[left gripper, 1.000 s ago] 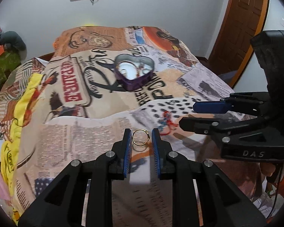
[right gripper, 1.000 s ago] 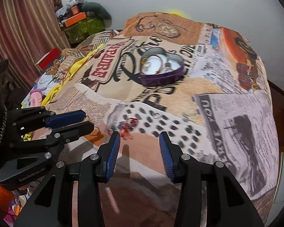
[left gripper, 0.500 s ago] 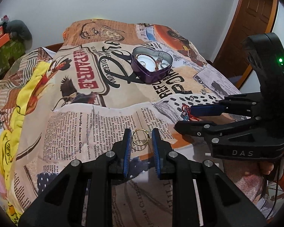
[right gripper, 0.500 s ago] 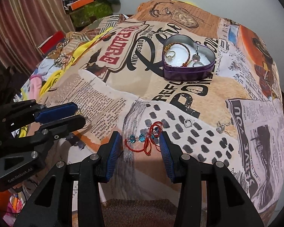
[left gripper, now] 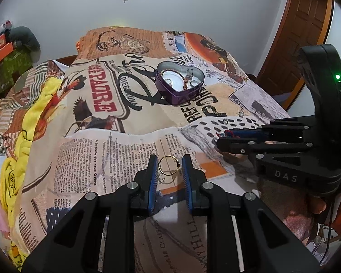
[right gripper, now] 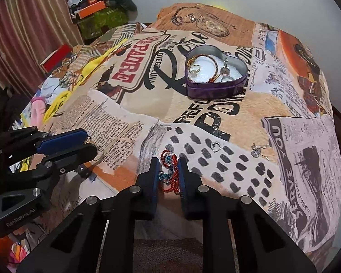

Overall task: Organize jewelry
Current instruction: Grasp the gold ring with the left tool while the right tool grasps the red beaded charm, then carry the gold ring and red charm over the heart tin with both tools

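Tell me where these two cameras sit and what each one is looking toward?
Left wrist: rides the left gripper, looking along its fingers, which hold a gold ring, across the bed; the right gripper shows at its right.
Right wrist: rides the right gripper, closed on a red beaded bracelet; the left gripper shows at its left.
Shared: the purple heart tin on the printed bedspread.

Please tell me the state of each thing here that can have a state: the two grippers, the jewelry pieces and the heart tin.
left gripper: shut on the gold ring.
right gripper: shut on the red bracelet.
heart tin: open, no lid on it, jewelry inside.
silver ring: loose on the blanket.
silver pendant: loose on the blanket.
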Demonstrator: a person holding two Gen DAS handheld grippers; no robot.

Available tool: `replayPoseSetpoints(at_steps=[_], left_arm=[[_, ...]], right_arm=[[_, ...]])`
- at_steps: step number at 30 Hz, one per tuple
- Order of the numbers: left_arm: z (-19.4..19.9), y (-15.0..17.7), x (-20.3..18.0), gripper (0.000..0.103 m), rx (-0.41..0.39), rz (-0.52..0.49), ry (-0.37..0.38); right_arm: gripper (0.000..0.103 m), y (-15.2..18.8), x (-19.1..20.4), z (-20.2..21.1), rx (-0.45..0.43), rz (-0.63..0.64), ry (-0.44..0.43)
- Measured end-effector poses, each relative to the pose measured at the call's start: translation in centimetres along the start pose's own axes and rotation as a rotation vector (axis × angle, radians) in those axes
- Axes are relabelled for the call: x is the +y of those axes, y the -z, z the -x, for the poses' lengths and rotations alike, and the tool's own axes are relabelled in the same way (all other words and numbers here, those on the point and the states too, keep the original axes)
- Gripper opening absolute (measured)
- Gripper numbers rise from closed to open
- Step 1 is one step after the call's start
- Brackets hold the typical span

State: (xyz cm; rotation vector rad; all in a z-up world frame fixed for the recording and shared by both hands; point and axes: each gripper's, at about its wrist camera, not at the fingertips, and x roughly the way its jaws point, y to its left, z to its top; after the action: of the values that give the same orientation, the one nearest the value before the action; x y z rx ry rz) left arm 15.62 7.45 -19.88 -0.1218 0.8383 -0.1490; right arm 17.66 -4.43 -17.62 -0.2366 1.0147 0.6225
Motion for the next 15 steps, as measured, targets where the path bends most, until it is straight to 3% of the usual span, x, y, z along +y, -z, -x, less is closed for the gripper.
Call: replayPoseSetpoints(at_steps=[15], left_arm=[[0.5, -5.2, -1.7, 0.020, -0.093, -0.045, -0.013]], right_arm=[[0.014, -3.1, -3.0, 5.1, -0.163, -0.062, 0.013]])
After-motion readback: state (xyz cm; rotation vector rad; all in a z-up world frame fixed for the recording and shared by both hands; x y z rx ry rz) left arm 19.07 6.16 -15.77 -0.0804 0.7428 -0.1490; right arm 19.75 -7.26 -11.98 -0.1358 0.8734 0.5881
